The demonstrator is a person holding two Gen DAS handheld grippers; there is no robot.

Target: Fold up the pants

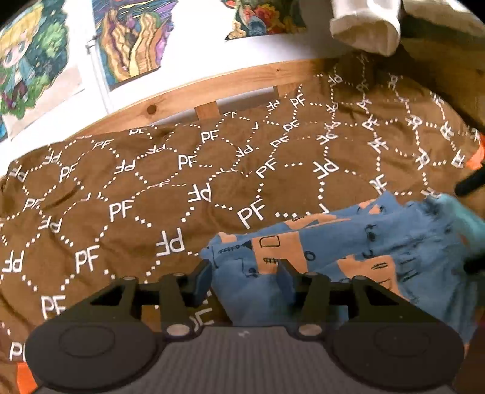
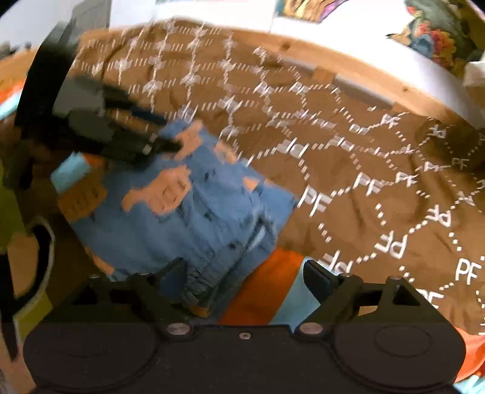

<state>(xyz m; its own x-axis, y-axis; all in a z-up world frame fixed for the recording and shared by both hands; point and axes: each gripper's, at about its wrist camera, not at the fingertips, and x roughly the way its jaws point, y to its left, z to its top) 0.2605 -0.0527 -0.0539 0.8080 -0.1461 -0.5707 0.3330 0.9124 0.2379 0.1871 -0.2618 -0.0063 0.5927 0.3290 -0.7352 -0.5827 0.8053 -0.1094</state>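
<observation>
The pants [image 1: 363, 242] are blue with orange patches and small black drawings, and they lie folded in a bundle on a brown blanket. My left gripper [image 1: 245, 272] stands open over their near left corner, with blue cloth lying loose between its fingers. In the right wrist view the pants [image 2: 197, 212] fill the middle left, with the gathered waistband nearest the camera. My right gripper [image 2: 244, 269] is wide open, and the waistband edge lies by its left finger. The left gripper [image 2: 145, 142] shows blurred at the bundle's far corner.
The brown blanket [image 1: 121, 197] printed with white "PF" letters and dotted hexagons covers the bed. A wooden bed rail [image 1: 212, 88] runs behind it, below a white wall with colourful posters [image 1: 133, 39]. A cream cloth [image 1: 363, 27] hangs at top right. An orange and light-blue sheet [image 2: 266, 291] shows under the blanket.
</observation>
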